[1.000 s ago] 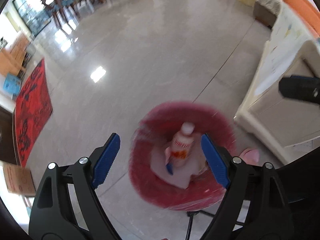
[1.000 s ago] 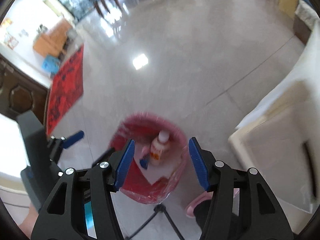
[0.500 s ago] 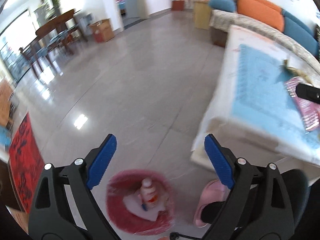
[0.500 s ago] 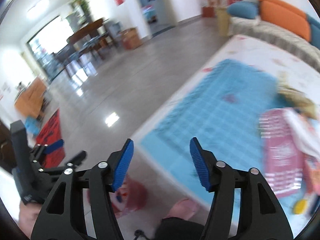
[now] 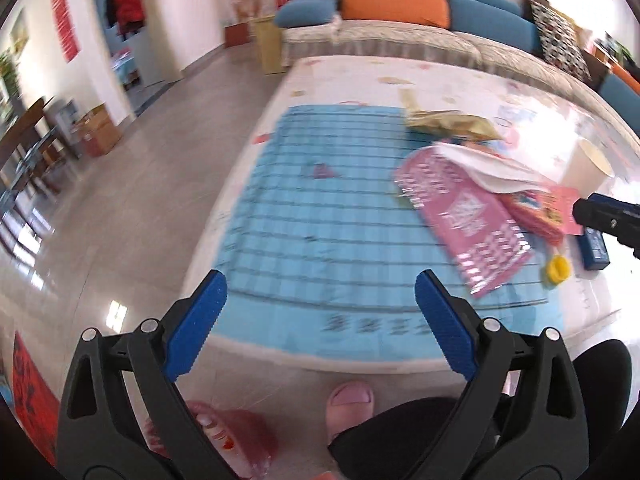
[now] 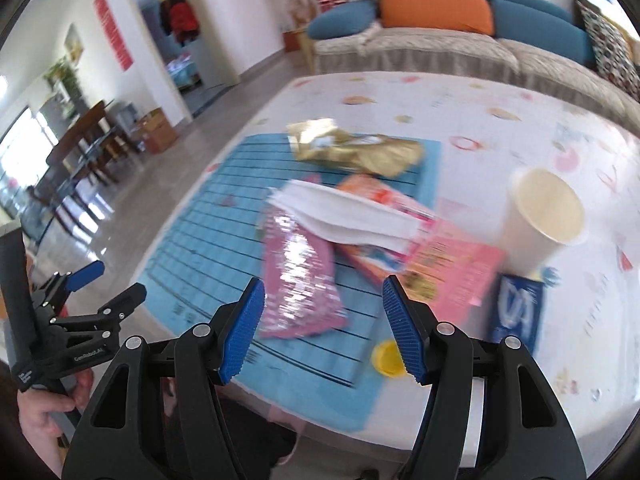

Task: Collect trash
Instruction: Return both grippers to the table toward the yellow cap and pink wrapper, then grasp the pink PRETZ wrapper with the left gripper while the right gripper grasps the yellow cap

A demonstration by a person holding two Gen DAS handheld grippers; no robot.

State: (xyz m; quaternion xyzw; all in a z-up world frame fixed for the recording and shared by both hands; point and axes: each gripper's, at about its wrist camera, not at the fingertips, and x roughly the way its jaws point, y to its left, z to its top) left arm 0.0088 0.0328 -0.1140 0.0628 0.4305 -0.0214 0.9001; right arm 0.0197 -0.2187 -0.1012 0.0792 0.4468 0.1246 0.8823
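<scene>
Trash lies on the table's blue mat (image 5: 320, 216): a pink foil wrapper (image 5: 464, 216) (image 6: 298, 276), a gold wrapper (image 5: 452, 122) (image 6: 356, 152), white tissue (image 6: 344, 216), an orange-pink packet (image 6: 400, 236), a paper cup (image 6: 544, 220), a blue box (image 6: 516, 304) and a yellow cap (image 5: 558, 268) (image 6: 386, 358). My left gripper (image 5: 320, 312) hangs over the mat's near edge, its jaws opening with nothing between them. My right gripper (image 6: 324, 320) is open and empty above the pink wrapper's near end. The red-lined bin (image 5: 236, 440) with a bottle sits on the floor at the lower left.
A sofa (image 6: 440, 40) with orange and blue cushions runs behind the table. A dining table and chairs (image 6: 80, 140) and a cardboard box (image 5: 98, 136) stand far left across bare tile floor. A pink slipper (image 5: 350, 400) and dark trouser leg show below the table edge.
Both grippers swung up and away from the red bin on the floor to face the table with the trash. The left jaws widened slightly.
</scene>
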